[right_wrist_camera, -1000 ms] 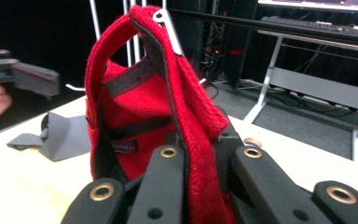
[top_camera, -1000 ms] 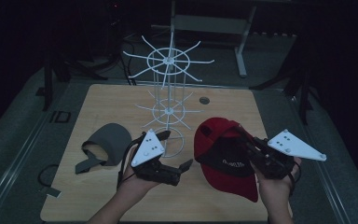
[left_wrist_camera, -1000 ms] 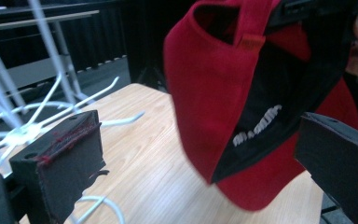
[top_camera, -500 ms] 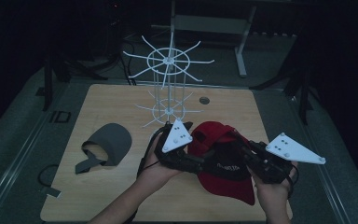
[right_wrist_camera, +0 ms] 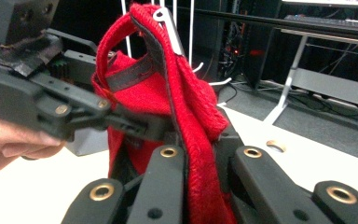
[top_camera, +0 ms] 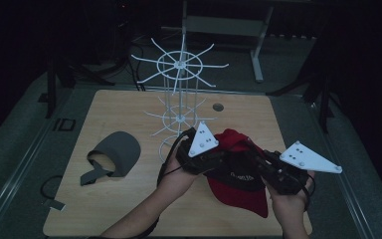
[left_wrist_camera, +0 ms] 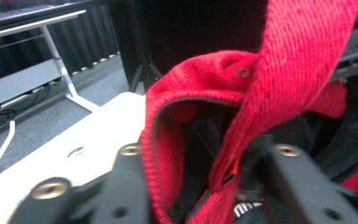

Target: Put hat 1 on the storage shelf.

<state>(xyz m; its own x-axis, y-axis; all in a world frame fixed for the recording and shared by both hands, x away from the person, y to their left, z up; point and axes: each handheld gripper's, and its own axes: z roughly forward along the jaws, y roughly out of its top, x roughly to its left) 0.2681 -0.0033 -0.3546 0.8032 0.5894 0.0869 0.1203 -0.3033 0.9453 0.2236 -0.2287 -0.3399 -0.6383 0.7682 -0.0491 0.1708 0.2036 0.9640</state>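
A: From the high view, what do you count?

B: Two caps: your red knit-textured baseball cap (top_camera: 238, 177) held above the pale wooden table (top_camera: 129, 209), and a grey cap (top_camera: 117, 154) lying at the left. One white wire rack (top_camera: 179, 94). White lettering on the red cap is too blurred to read.

A: Your left gripper view?

B: Your left gripper (left_wrist_camera: 200, 186) has just been closing, its jaws pinching the cap's edge.

A: Right gripper view?

B: Your right gripper (right_wrist_camera: 200, 163) is clamped on red fabric.

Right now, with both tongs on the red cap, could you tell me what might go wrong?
1. The left tongs have just been closing on a thin fold of the red cap; it could slip free.
2. The white wire rack stands close behind; its prongs could snag the cap's strap.
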